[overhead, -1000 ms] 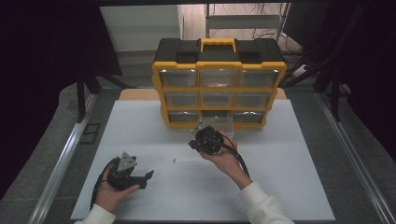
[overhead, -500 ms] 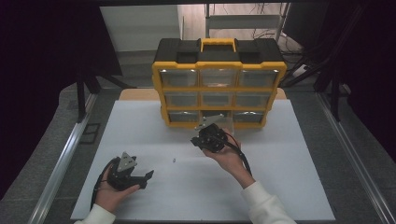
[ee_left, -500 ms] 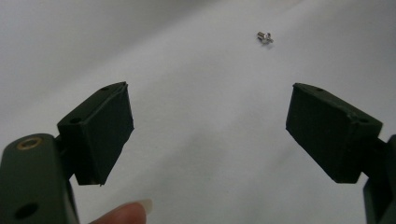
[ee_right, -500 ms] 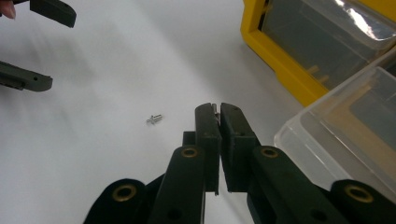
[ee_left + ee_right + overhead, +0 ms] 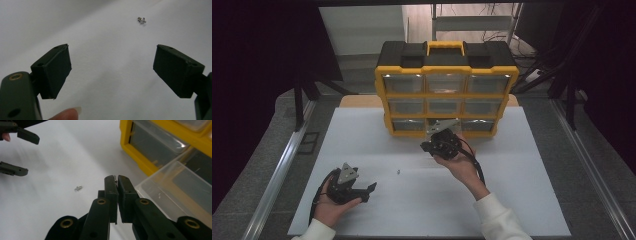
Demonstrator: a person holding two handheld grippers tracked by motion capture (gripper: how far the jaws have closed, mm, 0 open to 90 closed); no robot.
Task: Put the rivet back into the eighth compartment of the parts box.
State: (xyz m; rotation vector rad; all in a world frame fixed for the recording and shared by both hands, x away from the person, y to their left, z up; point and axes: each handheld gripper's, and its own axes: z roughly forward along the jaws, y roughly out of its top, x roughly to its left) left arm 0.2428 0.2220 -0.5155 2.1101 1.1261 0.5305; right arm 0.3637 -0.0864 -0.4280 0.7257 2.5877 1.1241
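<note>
- Screws are what we handle: one lies loose on the white table point(image 5: 512, 200), and what looks like a second, a tiny metal tip, is pinched in our right gripper.
- Left gripper point(image 5: 362, 191), nearest to us at the lower left of the high view: it rests low over the table with its jaws spread wide and nothing between them. In the left gripper view the loose screw point(image 5: 141, 20) lies on the bare surface beyond the jaws, apart from both pads.
- Loose screw, seen from above point(image 5: 398, 171): it lies between the two grippers, nearer the left one, and nothing touches it.
- Right gripper point(image 5: 115, 180), farther out: its jaws are pressed together, and a small metal tip, too small to name with certainty, shows at their top edge. From above, this gripper point(image 5: 437, 142) is held just in front of the bottom row of drawers.
- Open drawer point(image 5: 175, 192): a clear plastic drawer stands pulled out just beside the right gripper's tips; we cannot tell what it contains.
- Yellow organizer point(image 5: 446, 92), farthest: it stands upright at the back of the table, its other drawers shut.
- Progress, in our judgement: one screw is nearly delivered to the drawer; dropping it in and fetching the loose one remain.
</note>
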